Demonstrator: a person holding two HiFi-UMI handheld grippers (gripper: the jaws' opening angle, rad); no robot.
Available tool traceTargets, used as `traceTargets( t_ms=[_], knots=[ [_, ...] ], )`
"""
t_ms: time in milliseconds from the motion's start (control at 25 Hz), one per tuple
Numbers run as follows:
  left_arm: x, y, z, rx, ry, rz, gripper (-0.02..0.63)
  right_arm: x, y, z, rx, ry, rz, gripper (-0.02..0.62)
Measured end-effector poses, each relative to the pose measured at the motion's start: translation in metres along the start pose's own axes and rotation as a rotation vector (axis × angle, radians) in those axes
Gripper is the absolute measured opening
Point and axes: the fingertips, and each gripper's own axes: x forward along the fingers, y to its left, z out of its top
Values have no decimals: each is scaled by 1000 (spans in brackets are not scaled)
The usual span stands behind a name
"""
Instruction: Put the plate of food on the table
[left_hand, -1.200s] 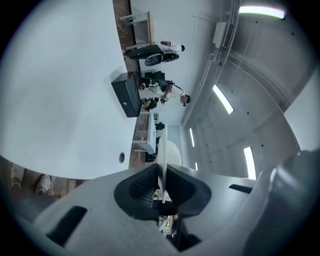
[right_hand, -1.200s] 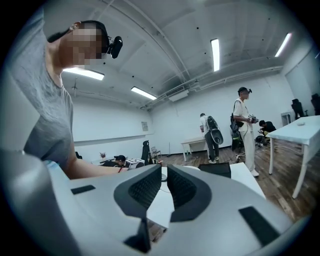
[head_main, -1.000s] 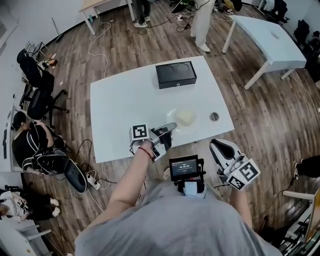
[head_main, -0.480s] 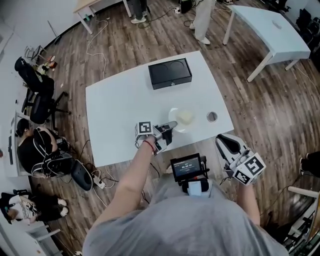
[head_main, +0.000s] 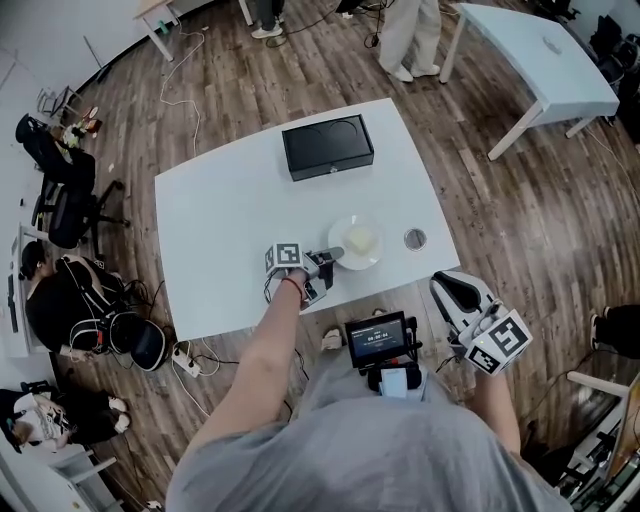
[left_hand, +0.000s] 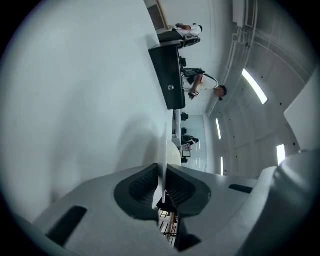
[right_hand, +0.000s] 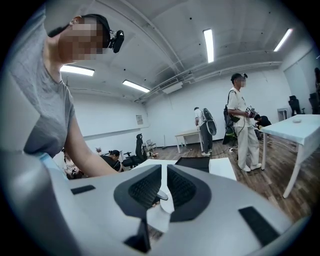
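Entry: your left gripper (head_main: 328, 256), reaching over the near edge of the white table (head_main: 230, 220), has its jaws drawn almost together and clamped on the near rim of the plate (head_main: 355, 242). In the left gripper view the thin white rim stands edge-on between the two dark pads (left_hand: 142, 187). Plate: white and round, over the table's near half, towards its right side. It carries a pale mound of food (head_main: 362, 238). Whether its base rests on the table top or hangs just above it cannot be told. Black box (head_main: 328, 146): flat and rectangular, on the table's far half, well apart from the plate. Small round item (head_main: 414, 239): on the table near its right edge, just beyond the plate on that side. What it is cannot be made out. Your right gripper (head_main: 452, 288): held off the table, past its near right corner and over the wood floor (head_main: 480, 200). In the right gripper view its jaws stand nearly together with nothing between them. Small screen (head_main: 375, 338): at your chest, off the table's near edge, between your two arms. Second white table (head_main: 540, 60): beyond the white table's far right corner. A standing person (head_main: 410, 35): beyond the table's far edge.
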Motion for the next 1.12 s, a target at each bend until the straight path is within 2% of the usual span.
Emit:
traceTargets(
  t_ms=[320,520,640,840,1120],
  knots=[
    [4,17,4,-16,18,49,34,11,-10,2,1,13,7,34],
    [6,17,10,-15,-6,76,35,19,-11,5,-2,11,13,34],
    [2,23,12,9,-18,145,37,25,-7,4,0,9,15,34],
    [3,23,12,65,-29,243,115,26,-7,4,2,8,18,34],
    [-8,25,18,219,-34,452,155,25,-4,4,-3,14,22,34]
  ],
)
